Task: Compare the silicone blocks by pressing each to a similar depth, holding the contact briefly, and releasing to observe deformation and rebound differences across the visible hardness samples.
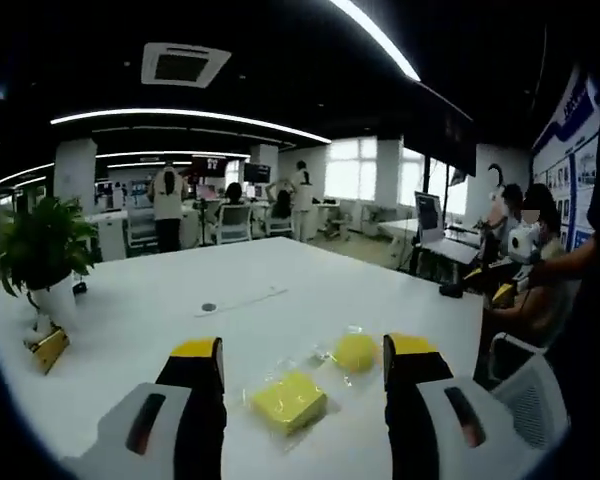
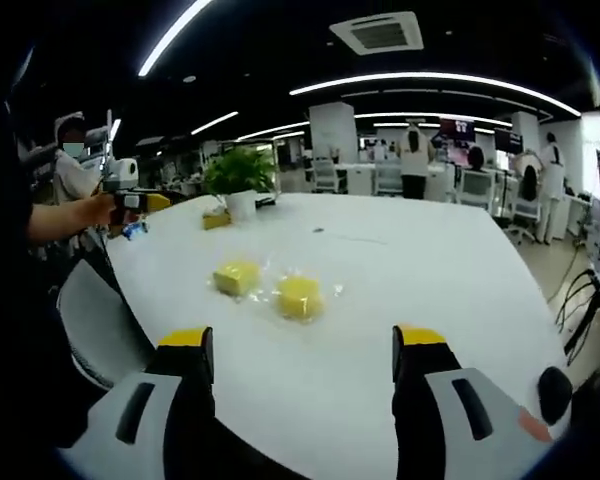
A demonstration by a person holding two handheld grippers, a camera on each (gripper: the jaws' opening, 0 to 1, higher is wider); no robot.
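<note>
Two yellow silicone blocks lie on the white table [image 1: 160, 300], each on a clear plastic wrapper. In the left gripper view the nearer square block [image 1: 289, 400] lies between my jaws and the rounder one [image 1: 355, 352] a little farther right. My left gripper [image 1: 305, 355] is open above the table, touching neither. In the right gripper view the same two blocks [image 2: 236, 277] [image 2: 299, 296] lie side by side ahead on the table [image 2: 410, 270]. My right gripper [image 2: 305, 345] is open, well short of them, holding nothing.
A potted plant [image 1: 42, 255] [image 2: 239, 180] in a white pot stands near one table edge with a small yellow object [image 1: 48, 349] beside it. A white chair [image 2: 100, 320] sits at the table's side. People [image 1: 167, 205] stand and sit around the office. A person's arm holds another device [image 2: 120, 205].
</note>
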